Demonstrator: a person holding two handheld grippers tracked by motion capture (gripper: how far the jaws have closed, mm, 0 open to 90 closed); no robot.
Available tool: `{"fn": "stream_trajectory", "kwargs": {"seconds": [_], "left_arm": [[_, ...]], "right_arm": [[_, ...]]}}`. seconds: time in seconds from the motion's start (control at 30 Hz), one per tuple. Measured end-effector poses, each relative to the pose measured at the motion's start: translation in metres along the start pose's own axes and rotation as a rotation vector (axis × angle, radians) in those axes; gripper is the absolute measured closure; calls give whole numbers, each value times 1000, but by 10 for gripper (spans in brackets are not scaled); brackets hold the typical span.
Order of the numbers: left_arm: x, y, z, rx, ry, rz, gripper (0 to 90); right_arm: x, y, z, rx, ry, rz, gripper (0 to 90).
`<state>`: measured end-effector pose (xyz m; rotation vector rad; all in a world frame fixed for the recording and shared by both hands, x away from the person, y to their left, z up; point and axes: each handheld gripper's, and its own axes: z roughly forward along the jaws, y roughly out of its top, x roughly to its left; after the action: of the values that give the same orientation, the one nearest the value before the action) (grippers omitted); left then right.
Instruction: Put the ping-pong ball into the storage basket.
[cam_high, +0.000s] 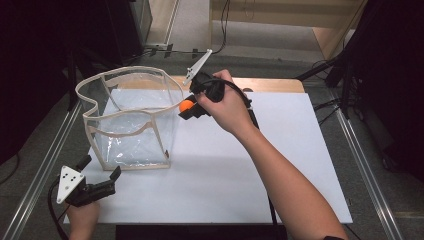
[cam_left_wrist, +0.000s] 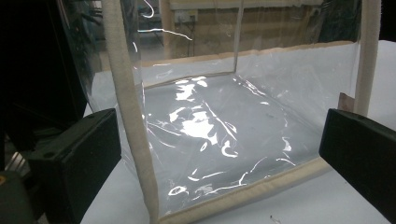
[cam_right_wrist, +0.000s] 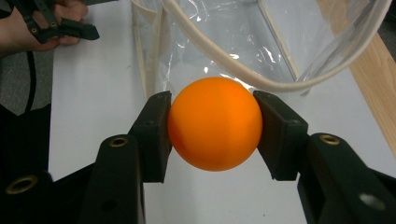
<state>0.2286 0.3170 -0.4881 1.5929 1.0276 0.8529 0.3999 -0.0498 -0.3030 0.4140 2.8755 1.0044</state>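
a smooth orange ball (cam_right_wrist: 214, 123) sits clamped in the air just beside the clear bag's (cam_high: 131, 131) rim.

Looks like a lab or test room: white board (cam_high: 260, 165) laid on a wooden table (cam_high: 272, 84), aluminium rails (cam_high: 367, 170) along both sides, cables (cam_high: 225, 20) trailing over grey floor (cam_high: 280, 35), dark equipment stands (cam_high: 120, 25) around, possibly wall sockets beyond, too blurred to confirm.

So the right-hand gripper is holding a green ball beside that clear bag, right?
Not quite: the ball is orange, not green, as the right gripper view shows. The right gripper does clamp it between its jaws, beside the clear bag.
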Motion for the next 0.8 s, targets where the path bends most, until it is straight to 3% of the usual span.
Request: {"fn": "stream_trajectory", "kwargs": {"seconds": [0.33, 0.8], "left_arm": [[1, 0, 0, -4, -1, -1, 0], [1, 0, 0, -3, -2, 3, 0]], "right_arm": [[1, 18, -7, -7, -1, -11, 476], [-15, 29, 0, -30, -6, 14, 476]]}}
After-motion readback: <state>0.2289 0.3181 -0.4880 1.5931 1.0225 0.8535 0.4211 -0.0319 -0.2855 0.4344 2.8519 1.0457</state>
